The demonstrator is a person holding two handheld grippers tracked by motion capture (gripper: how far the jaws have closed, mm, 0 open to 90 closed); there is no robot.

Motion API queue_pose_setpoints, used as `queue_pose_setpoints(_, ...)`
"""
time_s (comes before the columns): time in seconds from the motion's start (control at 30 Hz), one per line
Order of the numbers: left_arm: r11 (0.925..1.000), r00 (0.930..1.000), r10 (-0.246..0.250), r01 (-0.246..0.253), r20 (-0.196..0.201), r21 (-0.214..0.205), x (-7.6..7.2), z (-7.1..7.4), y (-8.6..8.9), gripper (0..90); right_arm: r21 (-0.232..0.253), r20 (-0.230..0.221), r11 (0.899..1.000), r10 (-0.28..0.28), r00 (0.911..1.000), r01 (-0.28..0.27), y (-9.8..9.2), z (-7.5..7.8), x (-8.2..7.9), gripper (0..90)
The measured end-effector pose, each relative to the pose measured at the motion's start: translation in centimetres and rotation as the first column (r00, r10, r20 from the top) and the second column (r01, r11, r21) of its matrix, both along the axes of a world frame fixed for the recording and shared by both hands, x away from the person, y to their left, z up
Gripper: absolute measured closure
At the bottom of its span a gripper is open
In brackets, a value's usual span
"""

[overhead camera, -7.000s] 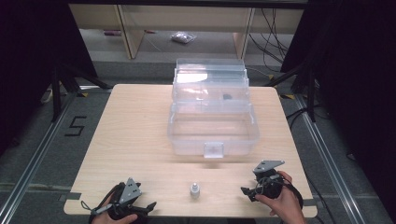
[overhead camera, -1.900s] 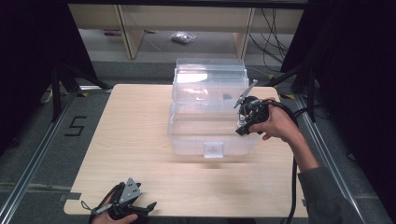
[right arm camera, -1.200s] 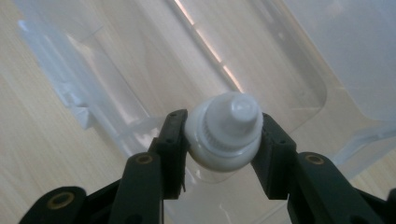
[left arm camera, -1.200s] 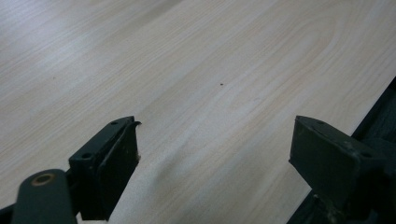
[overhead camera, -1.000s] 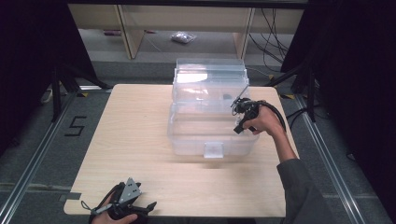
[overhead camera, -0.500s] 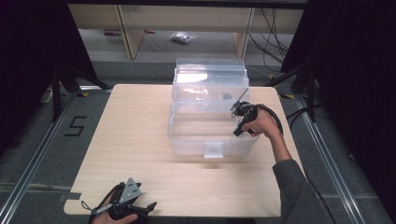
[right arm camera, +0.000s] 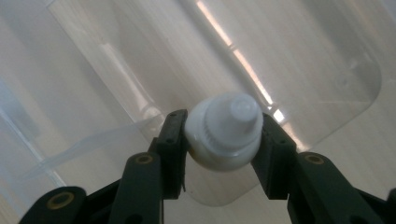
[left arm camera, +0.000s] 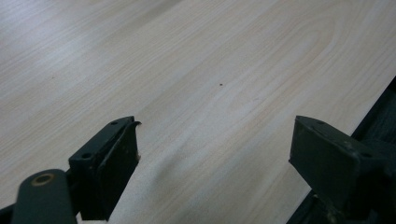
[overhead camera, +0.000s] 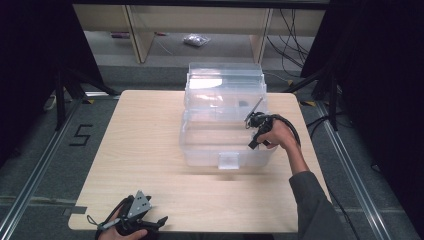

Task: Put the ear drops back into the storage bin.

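A small white bottle with a ribbed cap and a nozzle tip sits pinched between the two black jaws of the right gripper, its top facing the camera; no label or print on it can be read. In the right gripper view it hangs over the clear floor of a transparent plastic storage box. From the high view the right gripper is at the box's right side, over its open front compartment, with the right hand wrapped around it and the sleeved forearm reaching up from the lower right. The box stands in the far middle of the pale wooden table, its lid raised behind it. A "5" is marked on the floor left of the table. The left gripper lies low at the table's near edge, its jaws spread wide over bare wood.
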State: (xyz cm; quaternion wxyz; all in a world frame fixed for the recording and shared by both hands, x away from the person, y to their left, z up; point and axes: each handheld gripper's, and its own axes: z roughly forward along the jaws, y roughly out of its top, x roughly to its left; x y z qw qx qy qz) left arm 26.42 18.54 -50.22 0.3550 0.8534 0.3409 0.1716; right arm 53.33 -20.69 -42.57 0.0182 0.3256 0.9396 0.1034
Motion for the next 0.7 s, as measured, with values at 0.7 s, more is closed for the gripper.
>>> queue_pose_setpoints(0.7,1.0,1.0,-0.003,0.003,0.0,0.004,0.0,0.0,0.0,14.9,-0.02,-0.024,1.0,0.0,0.9997,-0.001,-0.1,-1.3,0.0,60.0)
